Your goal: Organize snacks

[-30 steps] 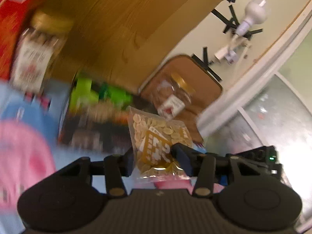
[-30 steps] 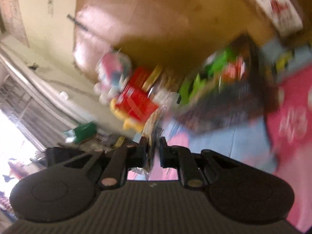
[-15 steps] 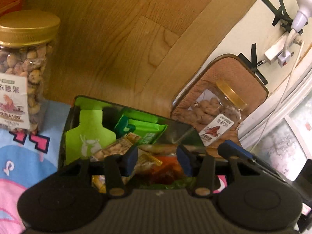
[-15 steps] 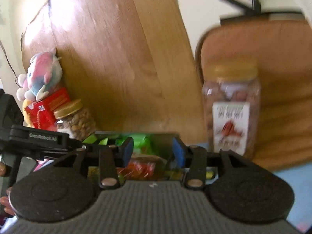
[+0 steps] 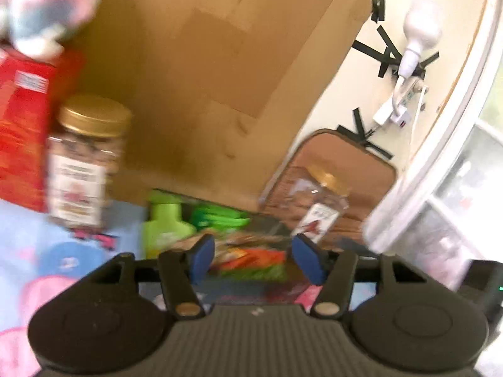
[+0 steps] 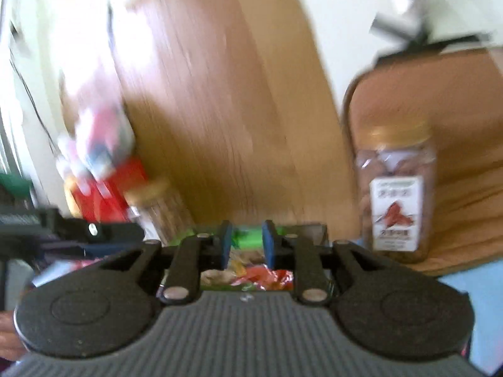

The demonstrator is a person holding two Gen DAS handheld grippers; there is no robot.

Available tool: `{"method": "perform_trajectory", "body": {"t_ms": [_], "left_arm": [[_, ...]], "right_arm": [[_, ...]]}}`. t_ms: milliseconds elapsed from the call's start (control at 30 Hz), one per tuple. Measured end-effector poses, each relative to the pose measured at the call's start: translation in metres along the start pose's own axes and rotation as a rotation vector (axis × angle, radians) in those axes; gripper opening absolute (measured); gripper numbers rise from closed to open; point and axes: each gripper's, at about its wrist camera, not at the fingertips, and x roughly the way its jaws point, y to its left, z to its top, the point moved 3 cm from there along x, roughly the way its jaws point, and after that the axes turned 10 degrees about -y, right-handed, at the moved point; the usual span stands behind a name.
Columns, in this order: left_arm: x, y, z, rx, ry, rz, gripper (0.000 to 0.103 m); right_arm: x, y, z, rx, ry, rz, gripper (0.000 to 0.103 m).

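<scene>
Both views were motion-blurred. Far left, a red box (image 5: 22,125) stood against the wooden board (image 5: 201,94), with a gold-lidded nut jar (image 5: 83,163) just right of it, upright, probably parked clear of the sorting area. The dark snack box (image 5: 270,223) lay in the middle at the board's foot, loaded with green pouches (image 5: 163,226) and an orange-red packet (image 5: 251,259), apparently the collecting bin. The left gripper (image 5: 253,259) had just been opening; its fingers were released, nothing gripped, the packets lying beyond and below the pads. The right gripper (image 6: 246,243) had just been closing yet stood parted and empty above the same box. A second nut jar (image 6: 394,194) stood far right on a brown mat (image 6: 465,125).
</scene>
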Motion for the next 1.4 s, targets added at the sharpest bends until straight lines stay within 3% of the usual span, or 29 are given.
{"method": "perform_trajectory", "body": {"t_ms": [100,200,267,533,633,833,967,1100,1200,1333,1400], "left_arm": [[-0.019,0.000,-0.021,0.032,0.009,0.061,0.057],[-0.024,-0.006,-0.045,0.061,0.058,0.092,0.057],[-0.030,-0.010,-0.060,0.102,0.079,0.150,0.057],[-0.076,-0.020,-0.086,0.168,0.071,0.216,0.058],[-0.095,-0.022,-0.092,0.170,0.053,0.224,0.066],[-0.120,-0.028,-0.106,0.205,0.041,0.274,0.068],[-0.135,-0.030,-0.114,0.237,0.026,0.325,0.073],[-0.151,-0.032,-0.120,0.254,-0.013,0.348,0.098],[-0.158,-0.037,-0.123,0.292,-0.038,0.371,0.100],[-0.163,-0.043,-0.127,0.312,-0.041,0.398,0.103],[-0.163,-0.046,-0.129,0.323,-0.038,0.415,0.103]], "right_arm": [[-0.046,0.003,-0.021,0.032,-0.057,-0.048,0.032],[-0.062,0.014,-0.052,0.051,0.003,-0.086,0.034],[-0.062,0.022,-0.066,0.065,0.069,-0.096,0.034],[-0.101,0.067,-0.058,0.056,0.043,-0.102,0.041],[-0.113,0.073,-0.065,0.075,0.056,-0.108,0.041],[-0.137,0.085,-0.086,0.079,0.100,-0.132,0.051],[-0.148,0.089,-0.094,0.119,0.113,-0.142,0.063],[-0.161,0.091,-0.098,0.143,0.130,-0.142,0.079],[-0.172,0.090,-0.103,0.158,0.121,-0.174,0.091],[-0.182,0.093,-0.110,0.167,0.127,-0.191,0.092],[-0.185,0.096,-0.112,0.149,0.122,-0.200,0.098]]}}
